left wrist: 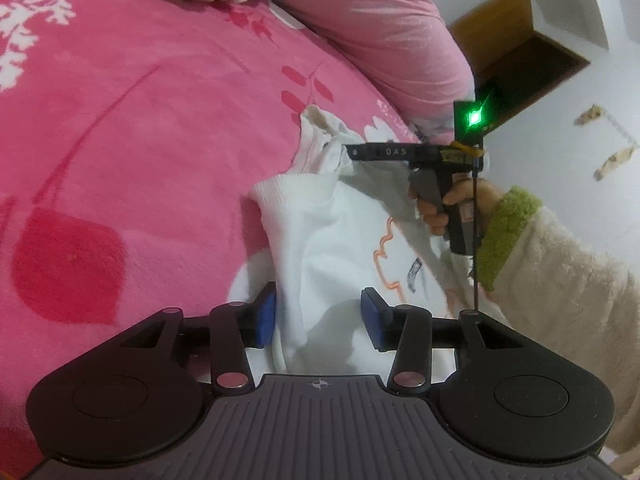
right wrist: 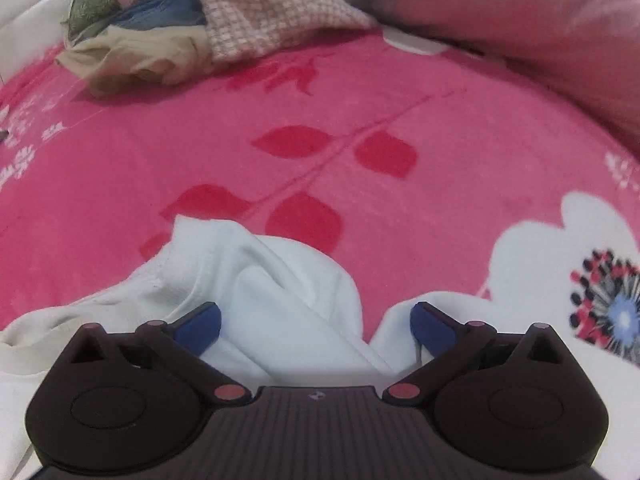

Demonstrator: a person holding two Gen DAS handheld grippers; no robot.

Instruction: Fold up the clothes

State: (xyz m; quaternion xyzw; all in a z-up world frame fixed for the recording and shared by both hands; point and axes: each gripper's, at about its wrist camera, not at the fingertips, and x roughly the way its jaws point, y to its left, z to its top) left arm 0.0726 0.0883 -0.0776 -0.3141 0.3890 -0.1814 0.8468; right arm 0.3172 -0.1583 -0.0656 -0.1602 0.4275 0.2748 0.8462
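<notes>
A white garment (left wrist: 332, 248) with an orange outline print lies crumpled on the pink blanket (left wrist: 140, 140). In the left wrist view my left gripper (left wrist: 320, 320) stands open over its near part. A raised fold of the cloth sits between the blue pads (left wrist: 266, 320), against the left one. A hand in a cream sleeve with a green cuff holds my right gripper (left wrist: 352, 152), whose tip reaches the garment's far bunched end. In the right wrist view the right gripper (right wrist: 316, 326) is open, with a hump of the white garment (right wrist: 272, 280) between its fingers.
A heap of other clothes (right wrist: 152, 32) lies at the far end of the pink blanket (right wrist: 360, 120). A pink quilt (left wrist: 380, 32) rises along the right side. A wooden piece of furniture (left wrist: 512, 40) stands by the white wall beyond.
</notes>
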